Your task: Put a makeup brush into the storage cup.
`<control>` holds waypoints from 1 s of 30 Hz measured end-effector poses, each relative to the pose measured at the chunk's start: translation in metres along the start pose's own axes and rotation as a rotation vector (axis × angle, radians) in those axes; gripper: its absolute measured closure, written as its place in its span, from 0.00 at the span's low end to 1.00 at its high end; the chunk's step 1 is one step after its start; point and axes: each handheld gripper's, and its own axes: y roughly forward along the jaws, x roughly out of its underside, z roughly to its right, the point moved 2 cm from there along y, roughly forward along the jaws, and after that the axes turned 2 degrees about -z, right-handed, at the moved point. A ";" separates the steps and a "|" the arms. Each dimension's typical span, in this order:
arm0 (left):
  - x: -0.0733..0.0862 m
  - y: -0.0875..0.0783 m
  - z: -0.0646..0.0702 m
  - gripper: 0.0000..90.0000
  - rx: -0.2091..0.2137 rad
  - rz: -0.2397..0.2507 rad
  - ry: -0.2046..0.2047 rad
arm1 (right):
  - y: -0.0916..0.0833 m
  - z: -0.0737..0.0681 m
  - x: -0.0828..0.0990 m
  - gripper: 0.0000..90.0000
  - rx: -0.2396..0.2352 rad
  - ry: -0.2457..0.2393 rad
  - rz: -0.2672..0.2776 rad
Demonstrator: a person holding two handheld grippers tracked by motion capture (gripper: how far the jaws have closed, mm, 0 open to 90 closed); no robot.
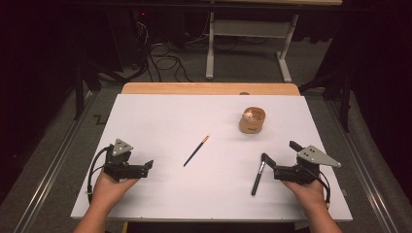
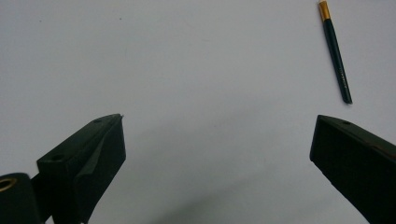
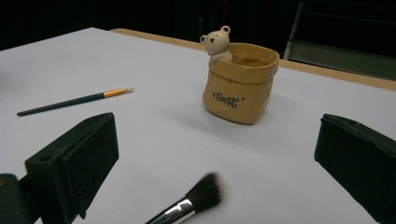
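Note:
A thin dark paintbrush [image 1: 196, 150] with a gold ferrule lies on the white table [image 1: 160, 116] near the middle; it shows too in the left gripper view [image 2: 336, 53] and the right gripper view [image 3: 70, 102]. A tan bag-shaped cup [image 1: 252, 120] with a small bear on its rim stands at the back right [image 3: 240, 84]. A black makeup brush [image 1: 258, 177] lies in front of my right gripper [image 1: 279, 151], its bristles between the jaws [image 3: 191, 205]. My right gripper [image 3: 217, 121] is open. At the front left, my left gripper [image 1: 138, 158] is open and holds nothing [image 2: 219, 121].
A wooden strip [image 1: 209, 88] borders the table's far edge. Behind it stand a white desk frame [image 1: 210, 48] and cables on a grey floor. A hand holds each gripper near the front edge.

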 end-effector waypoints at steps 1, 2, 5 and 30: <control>0.000 0.000 0.000 0.05 0.000 0.000 0.000 | 0.000 0.000 0.000 0.00 0.000 0.000 0.000; 0.000 0.000 0.000 0.05 -0.002 -0.006 0.000 | 0.000 0.000 0.000 0.00 0.001 0.000 -0.001; 0.000 0.000 0.001 0.05 -0.006 -0.021 0.002 | 0.000 -0.001 -0.001 0.00 -0.001 -0.009 0.002; -0.016 0.007 0.002 0.05 0.020 -0.225 -0.045 | -0.001 0.002 0.004 0.00 -0.007 0.012 -0.021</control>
